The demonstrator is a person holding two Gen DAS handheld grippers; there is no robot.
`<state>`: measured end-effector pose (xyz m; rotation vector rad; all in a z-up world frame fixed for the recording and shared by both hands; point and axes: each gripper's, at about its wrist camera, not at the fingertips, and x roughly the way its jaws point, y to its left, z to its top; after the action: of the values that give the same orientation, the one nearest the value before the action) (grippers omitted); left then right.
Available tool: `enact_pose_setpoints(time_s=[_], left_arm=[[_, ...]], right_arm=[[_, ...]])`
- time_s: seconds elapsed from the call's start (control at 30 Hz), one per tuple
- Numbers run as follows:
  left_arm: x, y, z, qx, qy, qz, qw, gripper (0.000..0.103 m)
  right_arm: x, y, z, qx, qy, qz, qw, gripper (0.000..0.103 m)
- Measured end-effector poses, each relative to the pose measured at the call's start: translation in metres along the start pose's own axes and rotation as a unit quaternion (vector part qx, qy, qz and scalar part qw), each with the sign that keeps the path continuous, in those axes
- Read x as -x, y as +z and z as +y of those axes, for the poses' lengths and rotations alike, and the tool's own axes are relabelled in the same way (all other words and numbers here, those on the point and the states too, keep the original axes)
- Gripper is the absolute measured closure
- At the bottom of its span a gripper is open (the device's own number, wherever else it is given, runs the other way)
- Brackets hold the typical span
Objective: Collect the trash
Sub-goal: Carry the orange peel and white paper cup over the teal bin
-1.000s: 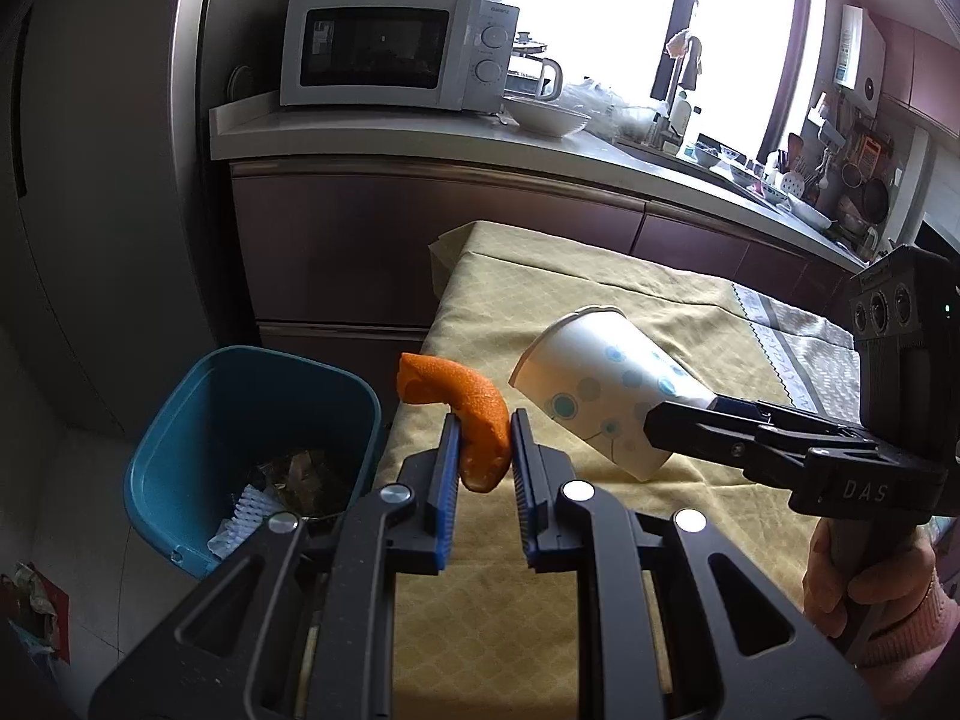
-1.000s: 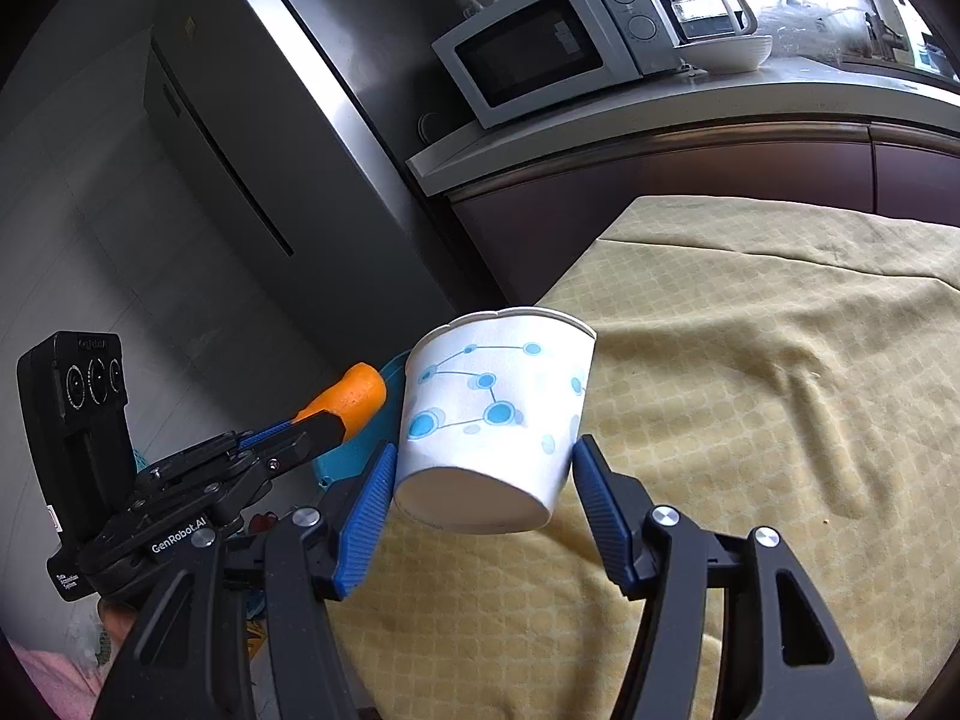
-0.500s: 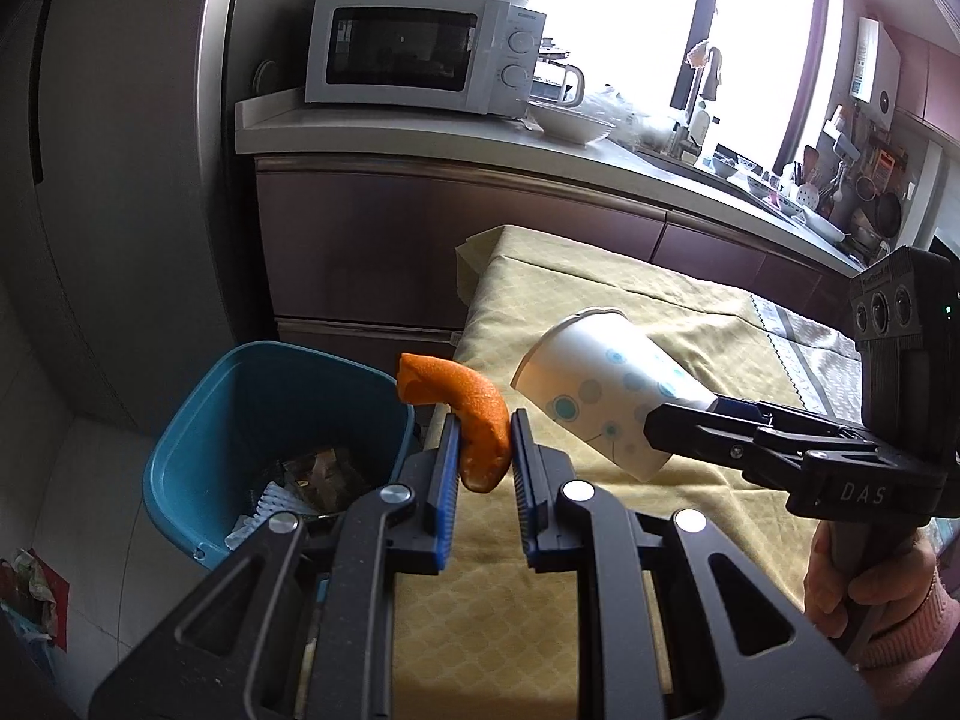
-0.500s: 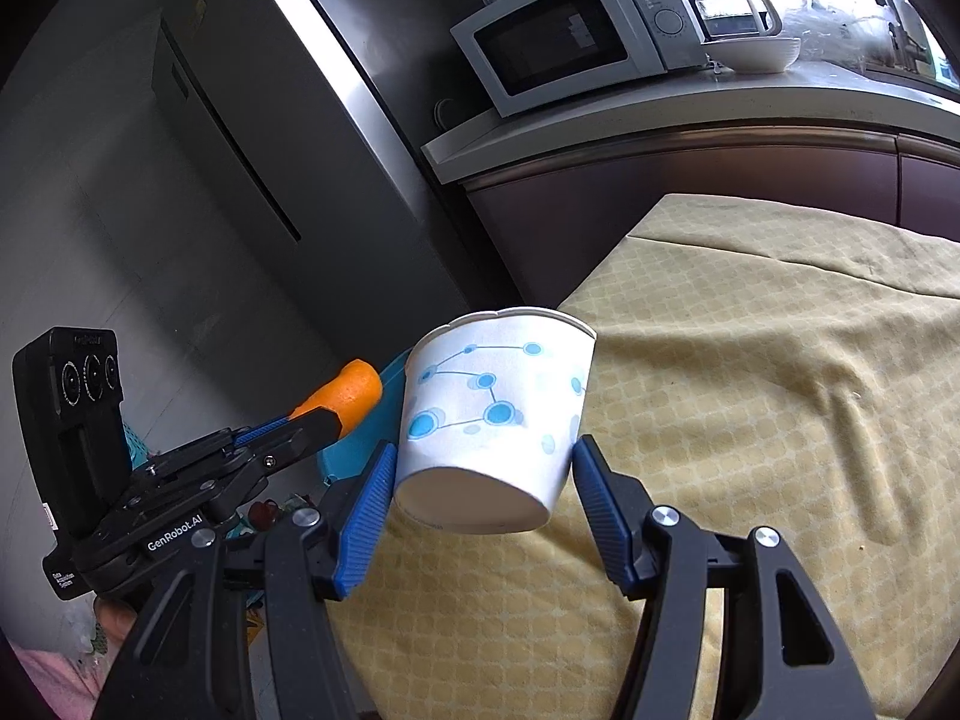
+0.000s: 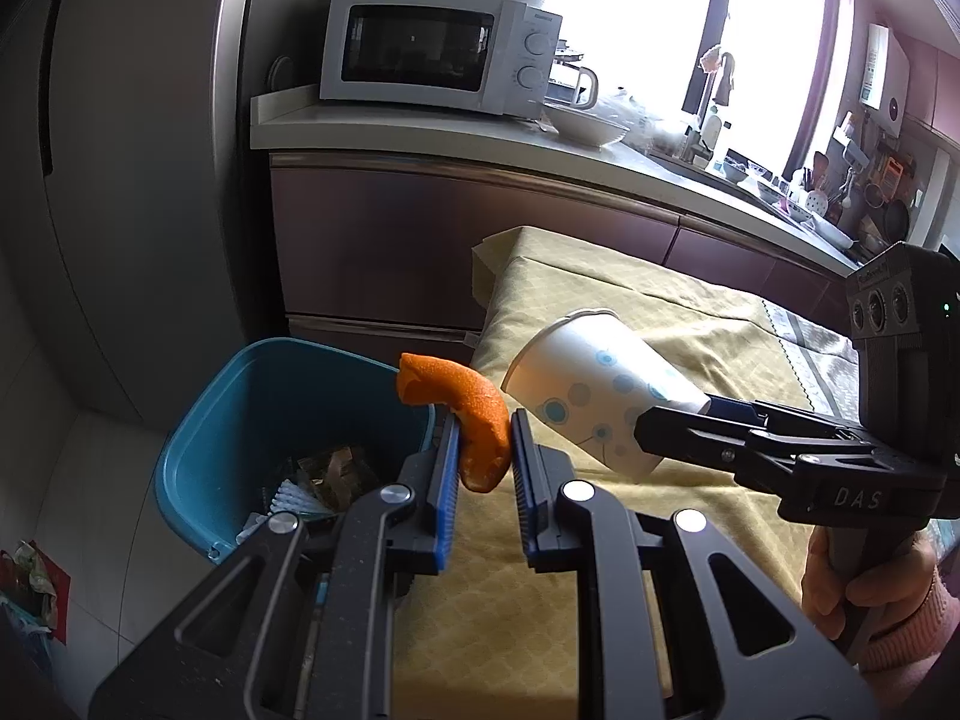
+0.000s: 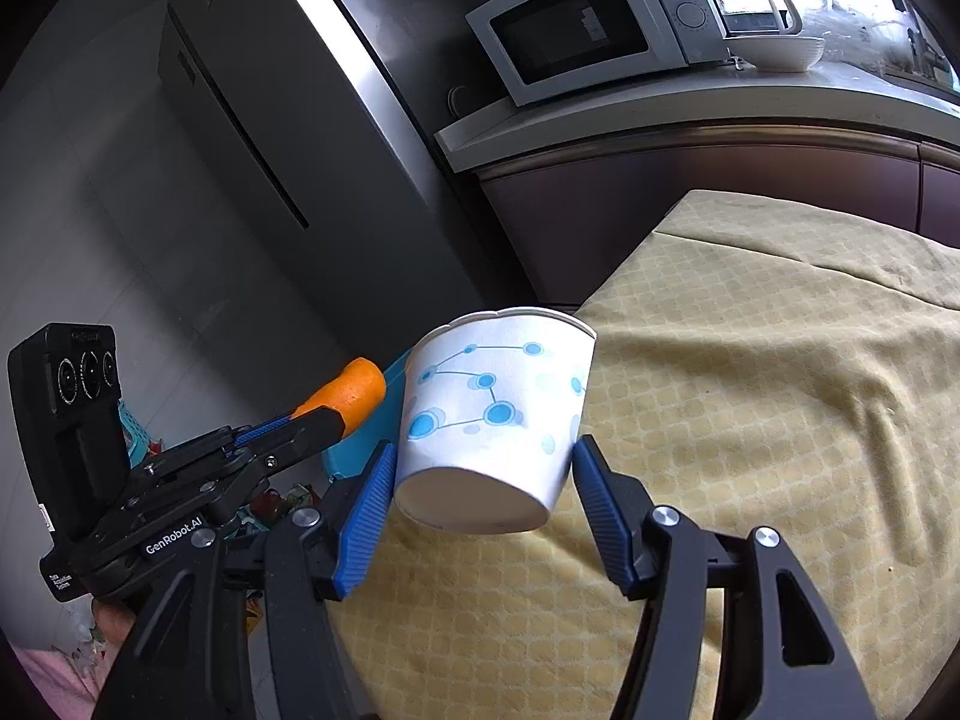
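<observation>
Orange peel (image 5: 477, 420) gripped, bin rim (image 5: 300, 354) beside

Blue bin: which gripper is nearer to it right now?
Left. The left gripper, shut on the orange peel, sits by the blue bin rim; the right gripper, holding the paper cup, is over the table.

both hand-held grippers, left hand-held gripper (image 5: 483, 468) and right hand-held gripper (image 6: 480, 504), are black with ribbed blue pads, silver screws (white "das" lettering on one); pink sleeve (image 5: 912, 639).
</observation>
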<state>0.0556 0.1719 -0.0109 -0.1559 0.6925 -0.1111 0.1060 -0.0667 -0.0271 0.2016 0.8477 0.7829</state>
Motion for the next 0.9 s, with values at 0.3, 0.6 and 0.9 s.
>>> enact_pose_setpoints(time_s=[0.3,0.6,0.9], left_arm=[[0.000,0.002,0.008,0.005,0.007,-0.001,1.0000,0.086],[0.000,0.003,0.018,0.013,0.015,-0.003,0.9998,0.086],[-0.004,0.005,0.033,0.023,0.029,-0.001,0.9993,0.086]], right_arm=[[-0.004,0.003,0.001,0.006,0.004,0.006,1.000,0.045],[-0.010,0.006,0.002,0.013,0.007,0.017,1.000,0.045],[-0.022,0.013,0.011,0.033,0.012,0.031,0.999,0.045]])
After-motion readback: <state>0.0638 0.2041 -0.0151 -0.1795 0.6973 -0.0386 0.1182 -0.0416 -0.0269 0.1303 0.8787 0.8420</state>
